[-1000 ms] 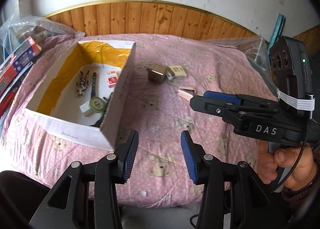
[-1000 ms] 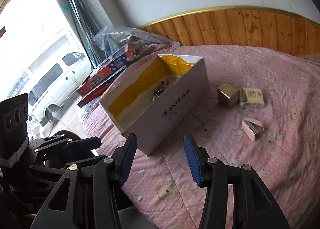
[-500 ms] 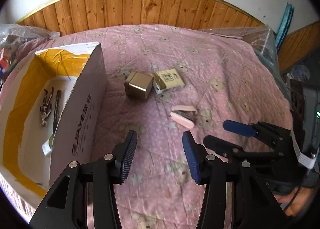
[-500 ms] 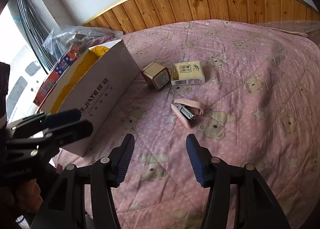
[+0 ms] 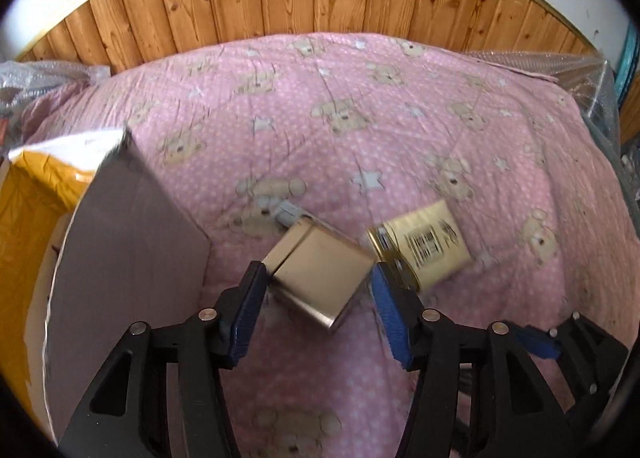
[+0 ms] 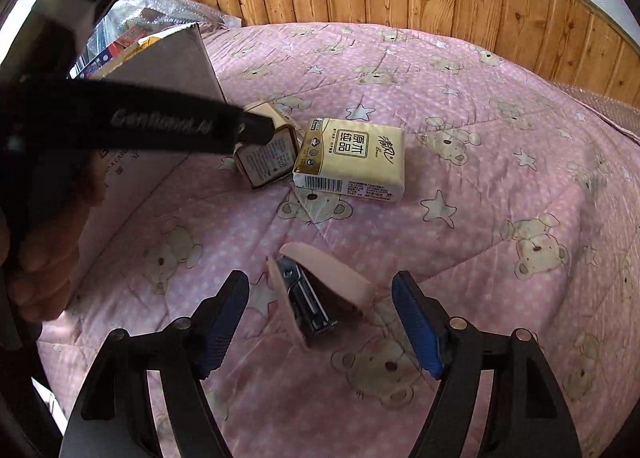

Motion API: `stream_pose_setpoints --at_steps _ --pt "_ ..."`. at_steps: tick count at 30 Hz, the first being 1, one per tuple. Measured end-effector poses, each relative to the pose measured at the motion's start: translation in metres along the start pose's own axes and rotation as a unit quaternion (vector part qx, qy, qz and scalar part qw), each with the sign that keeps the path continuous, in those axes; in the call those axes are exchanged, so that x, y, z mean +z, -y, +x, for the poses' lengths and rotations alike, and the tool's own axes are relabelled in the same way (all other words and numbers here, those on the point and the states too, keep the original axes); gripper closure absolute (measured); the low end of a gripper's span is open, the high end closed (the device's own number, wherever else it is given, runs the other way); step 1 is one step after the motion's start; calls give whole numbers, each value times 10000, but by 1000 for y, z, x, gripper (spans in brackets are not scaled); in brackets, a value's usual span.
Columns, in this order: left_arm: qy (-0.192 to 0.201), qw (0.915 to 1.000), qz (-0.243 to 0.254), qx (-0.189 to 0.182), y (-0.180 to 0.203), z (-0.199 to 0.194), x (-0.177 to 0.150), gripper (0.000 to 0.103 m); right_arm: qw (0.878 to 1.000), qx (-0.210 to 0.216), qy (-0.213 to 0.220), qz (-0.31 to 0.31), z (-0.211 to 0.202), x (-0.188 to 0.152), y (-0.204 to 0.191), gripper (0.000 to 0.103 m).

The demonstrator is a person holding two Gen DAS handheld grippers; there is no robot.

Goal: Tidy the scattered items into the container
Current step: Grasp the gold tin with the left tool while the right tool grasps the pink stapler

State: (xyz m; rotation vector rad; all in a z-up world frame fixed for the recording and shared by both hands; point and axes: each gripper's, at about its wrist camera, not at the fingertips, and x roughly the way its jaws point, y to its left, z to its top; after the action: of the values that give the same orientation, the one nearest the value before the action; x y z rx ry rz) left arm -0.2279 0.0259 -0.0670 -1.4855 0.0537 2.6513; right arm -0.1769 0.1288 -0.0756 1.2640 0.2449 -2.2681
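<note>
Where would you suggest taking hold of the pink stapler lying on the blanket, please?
Probably across its two long pink sides, near the middle, coming down from above. The pink stapler lies flat on the blanket, gaping open at one end. The right tongs, whose jaws have just been opening, already straddle it without touching.

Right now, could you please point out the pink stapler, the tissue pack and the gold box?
pink stapler (image 6: 320,290): right wrist view, metal magazine.
tissue pack (image 6: 352,154): right wrist view, printed top face.
gold box (image 5: 320,270): left wrist view, top face.
</note>
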Motion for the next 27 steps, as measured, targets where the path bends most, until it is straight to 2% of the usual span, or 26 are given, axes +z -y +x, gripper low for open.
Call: stream_pose_setpoints --at_steps 4,6,7,11,15,17,18,19,20,23,27 --pt "92 9997 73 -210 -2 6 6 40 9998 143 -106 -119 8 -3 -8 29" --pt "27 9995 76 -292 -2 13 9 34 9995 68 -239 -193 11 -5 -11 46" --pt "-6 9996 18 -273 -2 16 11 33 9995 19 -268 -181 11 -6 -12 48" --pt "-189 9985 -494 -143 -7 25 23 34 9992 33 -398 -12 7 -6 -11 49" --pt "-709 9895 -1208 -362 -18 47 28 33 9988 96 -485 -16 5 -7 -17 50" --pt "-705 9857 -1453 -487 -25 50 28 36 9986 117 -509 -5 4 -8 -18 50" --pt "-682 9863 -1434 -450 -24 49 29 45 9986 135 -519 18 3 -9 -18 50" --pt "-637 9887 -1324 -299 -22 46 29 46 9985 164 -527 61 2 -9 -18 50" --pt "-640 9910 -1166 -132 -18 43 29 47 9983 207 -532 128 1 -10 -17 51" --pt "-563 9942 -914 -45 -11 32 21 50 9974 386 -507 350 -6 -11 -13 51" --pt "-405 9959 -813 -44 -10 9 7 51 9963 522 -439 523 -18 -13 -12 51"
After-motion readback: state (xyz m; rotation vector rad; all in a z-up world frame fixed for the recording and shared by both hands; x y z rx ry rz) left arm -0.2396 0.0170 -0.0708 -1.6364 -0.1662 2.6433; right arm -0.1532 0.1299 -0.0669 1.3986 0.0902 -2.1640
